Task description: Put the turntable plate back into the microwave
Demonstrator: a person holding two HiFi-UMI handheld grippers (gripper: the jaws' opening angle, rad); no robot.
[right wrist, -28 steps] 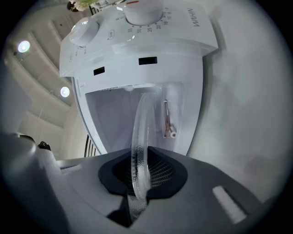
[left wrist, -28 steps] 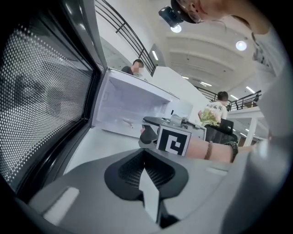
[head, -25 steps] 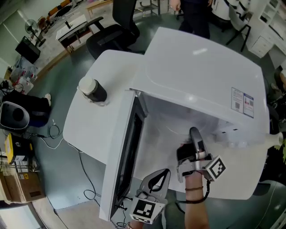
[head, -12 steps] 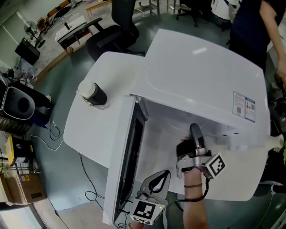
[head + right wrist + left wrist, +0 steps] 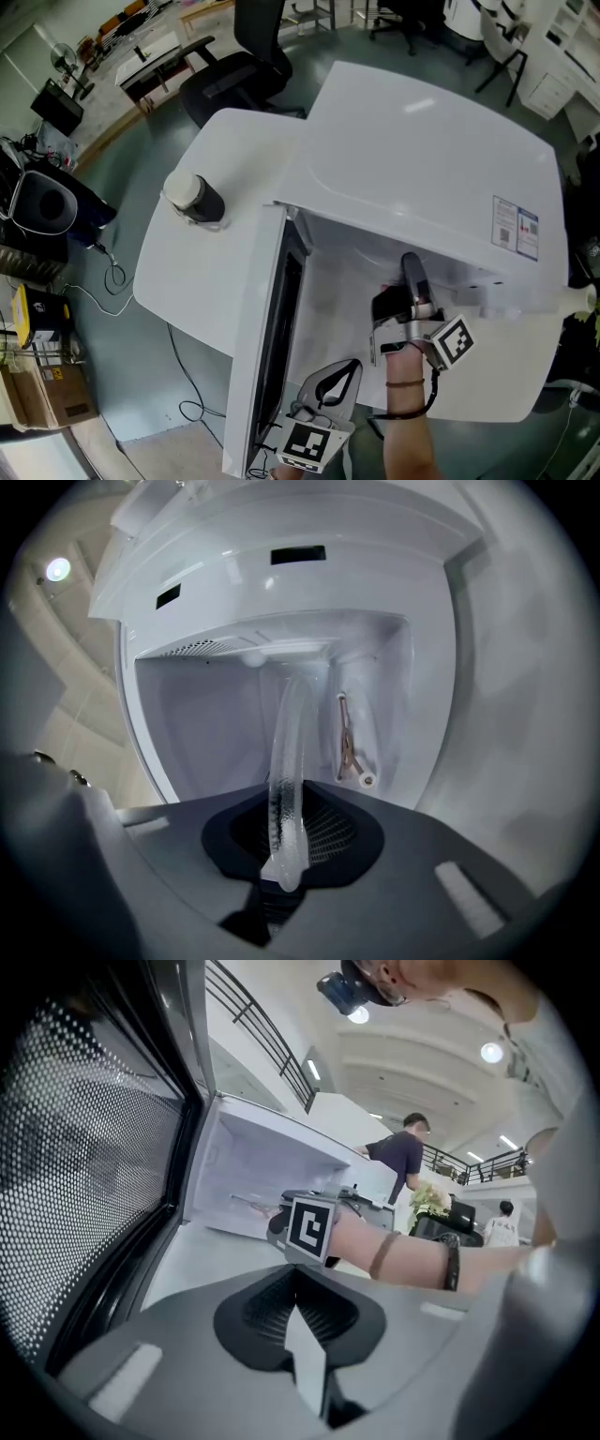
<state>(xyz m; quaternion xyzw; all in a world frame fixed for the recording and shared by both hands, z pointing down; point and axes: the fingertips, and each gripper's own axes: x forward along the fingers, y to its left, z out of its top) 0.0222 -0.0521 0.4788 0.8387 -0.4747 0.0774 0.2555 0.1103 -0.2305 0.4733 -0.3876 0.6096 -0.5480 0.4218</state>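
The white microwave (image 5: 422,150) stands on a white table with its door (image 5: 267,347) swung wide open to the left. My right gripper (image 5: 410,272) reaches into the cavity and is shut on the rim of the clear glass turntable plate (image 5: 289,761), which I see edge-on between the jaws. The roller ring (image 5: 352,752) lies on the cavity floor beside the plate, apart from it. My left gripper (image 5: 328,384) hangs low by the open door, shut and holding nothing. The left gripper view shows the right gripper's marker cube (image 5: 312,1228) in front of the cavity.
A dark jar with a white lid (image 5: 194,194) stands on the table's left part. Behind the table is a black office chair (image 5: 244,66). Cables and boxes lie on the floor at the left. A person (image 5: 398,1162) stands far off in the left gripper view.
My right gripper has moved slightly deeper into the cavity with the plate. The left gripper has stayed put. A person at the far side has walked out of view.
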